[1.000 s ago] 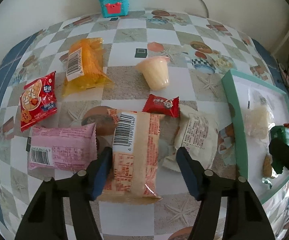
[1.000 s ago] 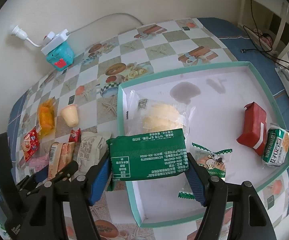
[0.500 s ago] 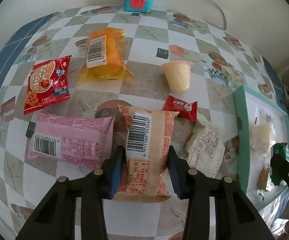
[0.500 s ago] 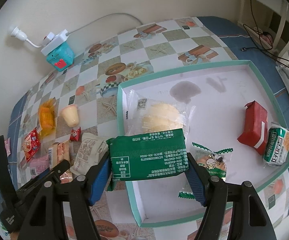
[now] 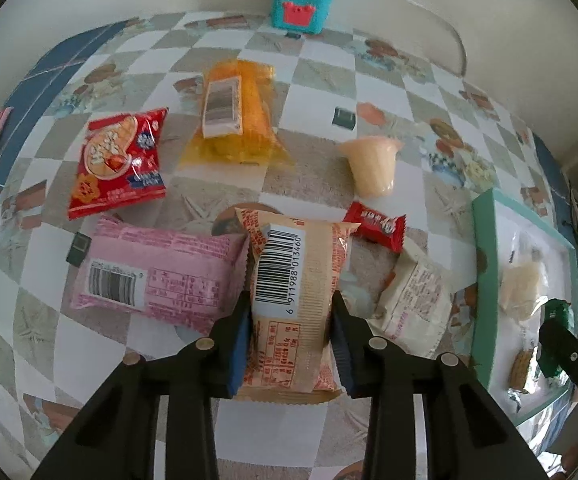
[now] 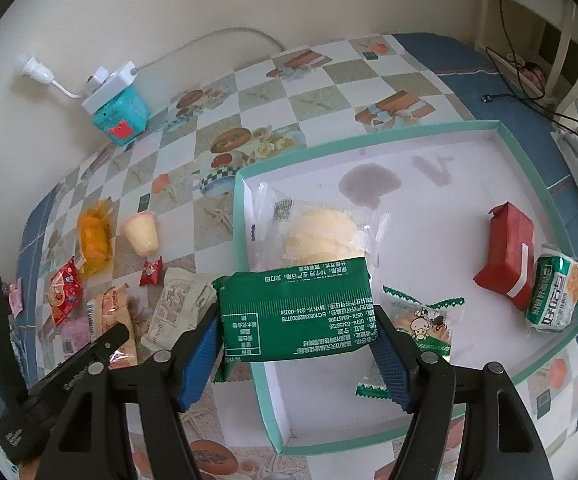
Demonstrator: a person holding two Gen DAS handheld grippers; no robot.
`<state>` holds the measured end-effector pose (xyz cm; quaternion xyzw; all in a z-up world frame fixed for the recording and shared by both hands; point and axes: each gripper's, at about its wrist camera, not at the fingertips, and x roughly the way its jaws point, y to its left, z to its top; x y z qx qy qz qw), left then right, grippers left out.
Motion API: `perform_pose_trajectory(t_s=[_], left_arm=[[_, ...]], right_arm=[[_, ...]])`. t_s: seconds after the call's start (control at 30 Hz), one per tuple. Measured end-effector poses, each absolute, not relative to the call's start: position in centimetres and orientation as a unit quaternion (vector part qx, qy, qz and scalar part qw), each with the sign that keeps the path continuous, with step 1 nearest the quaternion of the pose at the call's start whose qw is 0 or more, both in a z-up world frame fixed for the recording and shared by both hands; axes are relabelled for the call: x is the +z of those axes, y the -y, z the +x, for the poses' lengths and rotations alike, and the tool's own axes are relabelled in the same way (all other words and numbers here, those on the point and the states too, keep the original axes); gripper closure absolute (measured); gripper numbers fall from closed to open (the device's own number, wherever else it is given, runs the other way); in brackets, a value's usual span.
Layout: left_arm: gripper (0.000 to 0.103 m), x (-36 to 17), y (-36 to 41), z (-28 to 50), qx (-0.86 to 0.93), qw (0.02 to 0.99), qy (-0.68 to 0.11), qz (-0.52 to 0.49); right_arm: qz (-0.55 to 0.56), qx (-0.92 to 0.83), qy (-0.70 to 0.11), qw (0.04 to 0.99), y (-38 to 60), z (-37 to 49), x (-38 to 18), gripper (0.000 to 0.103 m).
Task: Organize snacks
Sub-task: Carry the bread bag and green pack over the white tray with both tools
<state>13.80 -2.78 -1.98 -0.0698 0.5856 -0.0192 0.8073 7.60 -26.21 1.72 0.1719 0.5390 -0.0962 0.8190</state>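
Step in hand: pick-up. Your left gripper (image 5: 291, 338) has just been closing, now pinching beige plastic snack packet with barcode (image 5: 295, 292), at table centre, 9 o'clock of teal-rimmed white tray (image 6: 245, 216). Your right gripper (image 6: 299, 356) clamps green foil packet (image 6: 295, 314) over tray's 9 o'clock rim. Next, I judge: lift beige packet, carry toward 3 o'clock into tray.

My green packet (image 6: 295, 312) hides part of the clear bag (image 6: 317, 232); small print on the cream packet (image 5: 417, 300) stays unreadable.
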Motion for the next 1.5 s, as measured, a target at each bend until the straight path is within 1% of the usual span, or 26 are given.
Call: perform_pose_trajectory(t_s=[0.17,0.3,0.47,0.77,1.03,1.3,1.5], left_arm=[[0.066,0.4,2.3,13.0,-0.026,0.823,-0.563,-0.079],[0.066,2.1,3.4,13.1,-0.038,0.831,-0.549,-0.081],[0.066,3.4,6.6,14.4,-0.075,0.831,-0.545,-0.086],[0.066,5.5,14.9,14.9,-0.142,0.836,-0.528,-0.04],[0.066,5.4,20.3,14.9,-0.182,0.83,-0.526,-0.019],[0.066,4.1,24.4,15.4,-0.221,0.82,-0.528,-0.013],[0.066,2.3,26.3,15.9,-0.235,0.814,-0.532,-0.001]], right_arm=[[0.174,-0.1,-0.529,0.824,26.7,7.6,2.4,0.03],[0.179,-0.11,-0.523,0.826,27.4,7.9,2.8,0.03],[0.185,-0.126,-0.517,0.826,29.0,8.3,2.9,0.03],[0.212,-0.172,-0.503,0.82,33.7,7.7,2.7,0.03],[0.241,-0.242,-0.471,0.813,39.4,6.3,3.2,0.03],[0.246,-0.283,-0.438,0.817,42.7,6.5,4.0,0.029],[0.237,-0.296,-0.443,0.813,43.4,7.7,2.7,0.029]])
